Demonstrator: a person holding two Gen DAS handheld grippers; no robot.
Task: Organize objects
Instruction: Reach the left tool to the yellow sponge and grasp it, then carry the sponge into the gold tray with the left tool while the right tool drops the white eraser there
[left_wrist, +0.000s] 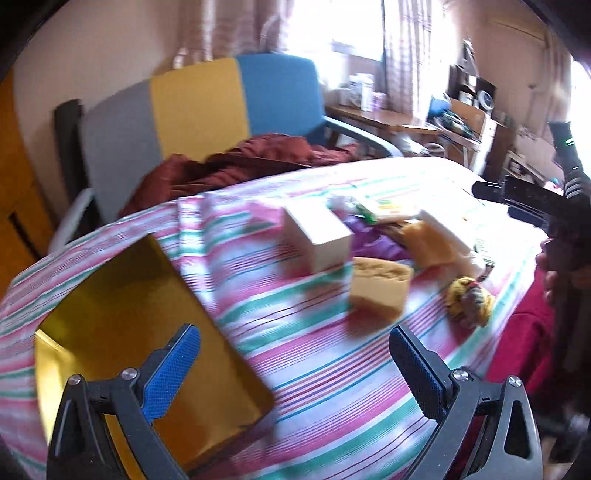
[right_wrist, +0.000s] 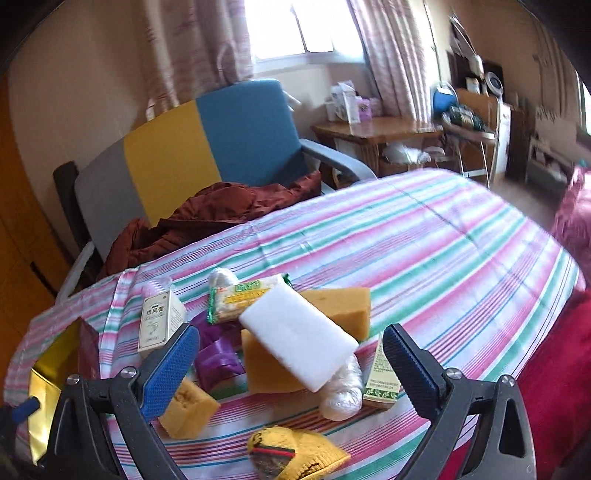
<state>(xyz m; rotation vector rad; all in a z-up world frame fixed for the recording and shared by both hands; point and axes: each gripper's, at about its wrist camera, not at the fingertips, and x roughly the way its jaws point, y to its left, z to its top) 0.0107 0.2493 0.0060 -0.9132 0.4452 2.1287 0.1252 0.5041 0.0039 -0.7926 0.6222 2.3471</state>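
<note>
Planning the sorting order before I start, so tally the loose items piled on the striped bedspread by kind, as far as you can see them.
Yellow sponges: 3
White foam block: 1
Small printed cartons: 2
Green-and-yellow snack packet: 1
Purple packet: 1
Clear-wrapped white rolls: 2
Yellow knitted item: 1
Total: 11

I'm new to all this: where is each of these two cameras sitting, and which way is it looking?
Left wrist view: sits on the left gripper, looking forward and down over its open jaws at the gold box and striped bedspread; the right gripper and a hand show at right.
Right wrist view: sits on the right gripper, looking down over open jaws at the white sponge block atop the pile.
Shared: the pile, the gold box, the bedspread and the tricolour chair.
</note>
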